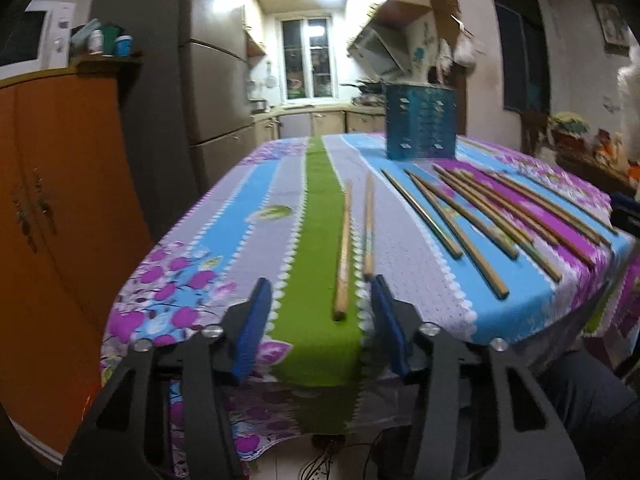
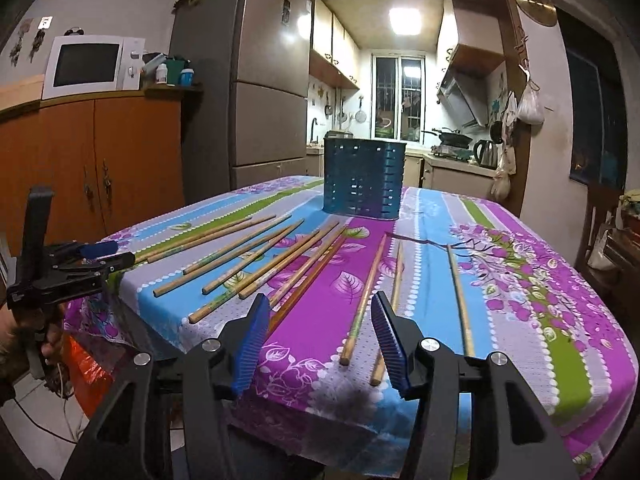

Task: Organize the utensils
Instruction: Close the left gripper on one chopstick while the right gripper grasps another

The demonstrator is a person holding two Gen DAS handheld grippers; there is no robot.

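Half-open hand-held gripper (image 1: 320, 300) astride chopstick (image 1: 343, 258)

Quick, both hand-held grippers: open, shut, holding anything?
Left hand-held gripper: open, holding nothing, one chopstick end between its fingers.
Right hand-held gripper: open, holding nothing.

I see a tall grey fridge (image 2: 256, 80) standing past the far end of the flower-striped tabletop (image 2: 520, 280). Left of the fridge, a white microwave (image 2: 92, 66) sits on an orange cabinet (image 2: 100, 160). Right of the fridge, a window (image 2: 396, 96), a wok (image 2: 454, 136) and a kettle (image 2: 486, 154).
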